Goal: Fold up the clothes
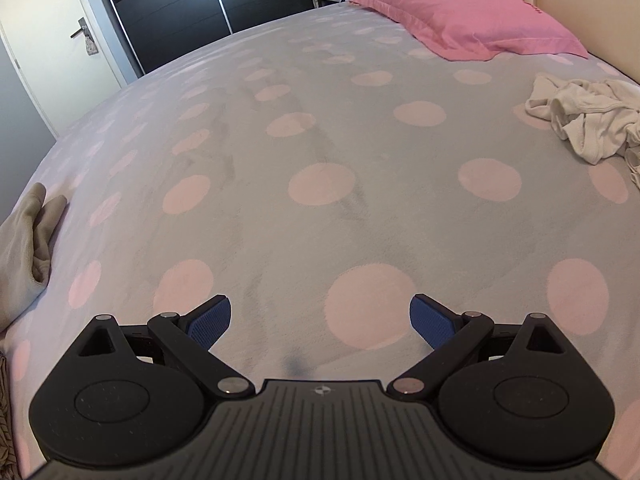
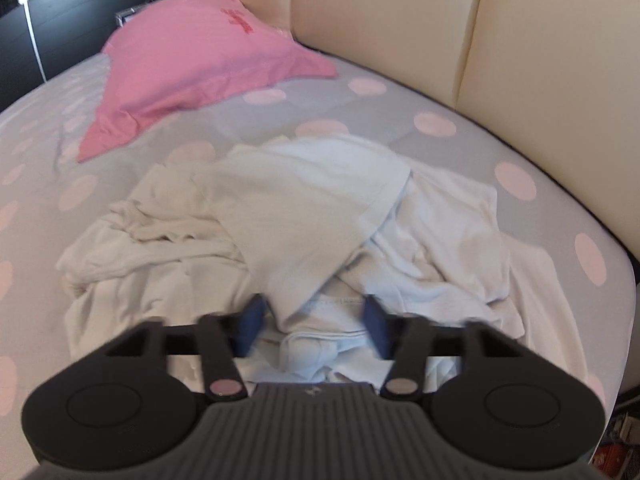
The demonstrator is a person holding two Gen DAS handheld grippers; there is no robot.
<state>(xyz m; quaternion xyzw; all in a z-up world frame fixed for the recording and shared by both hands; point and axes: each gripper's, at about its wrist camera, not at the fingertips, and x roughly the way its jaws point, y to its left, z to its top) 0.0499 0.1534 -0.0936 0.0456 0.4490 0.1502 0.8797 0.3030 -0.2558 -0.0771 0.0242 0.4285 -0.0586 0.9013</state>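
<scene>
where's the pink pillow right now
The pink pillow lies at the head of the bed against the cream headboard, upper right in the left wrist view, beyond the pile of white clothes.

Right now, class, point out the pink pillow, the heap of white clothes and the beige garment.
pink pillow (image 1: 468, 20), left wrist view, middle of its top.
heap of white clothes (image 2: 304, 216), right wrist view, the uppermost piece.
beige garment (image 1: 24, 248), left wrist view, its bunched middle.
</scene>
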